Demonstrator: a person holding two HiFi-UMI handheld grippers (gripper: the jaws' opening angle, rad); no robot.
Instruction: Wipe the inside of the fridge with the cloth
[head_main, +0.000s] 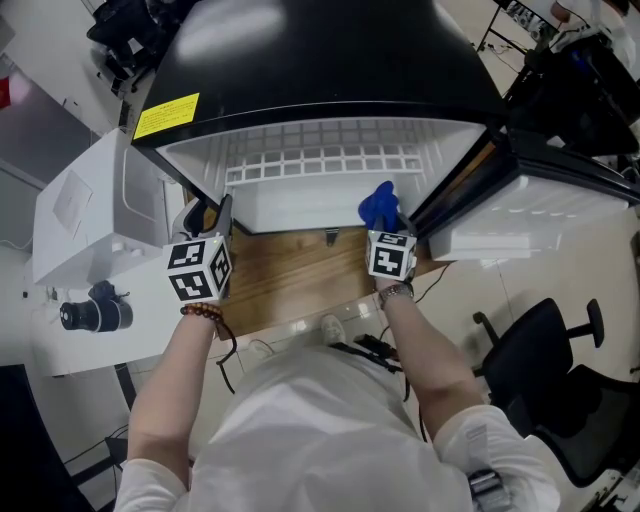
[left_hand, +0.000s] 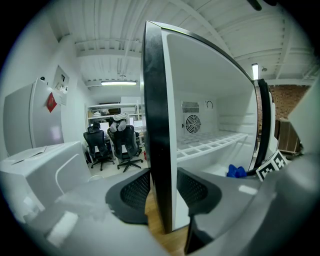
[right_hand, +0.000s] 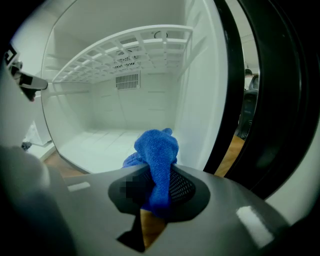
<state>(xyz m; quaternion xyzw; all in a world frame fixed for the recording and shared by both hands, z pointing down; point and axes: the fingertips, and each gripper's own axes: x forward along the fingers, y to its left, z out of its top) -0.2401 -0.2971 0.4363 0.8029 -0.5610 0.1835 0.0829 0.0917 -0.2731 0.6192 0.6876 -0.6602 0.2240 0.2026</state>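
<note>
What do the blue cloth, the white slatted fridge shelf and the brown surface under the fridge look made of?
Blue cloth: soft microfibre or terry, by its fuzzy nap.
White slatted shelf: probably moulded plastic, matte, with flat bars; coated wire not excluded.
Brown surface: wood or wood-look laminate, showing grain lines with a slight sheen.

The left gripper (left_hand: 161, 195) has its two jaws closed on the front edge of the fridge wall (left_hand: 154, 120), black outside, white inside. Further in, a blue cloth (left_hand: 236, 171) shows below the white shelf (left_hand: 212, 142).
</note>
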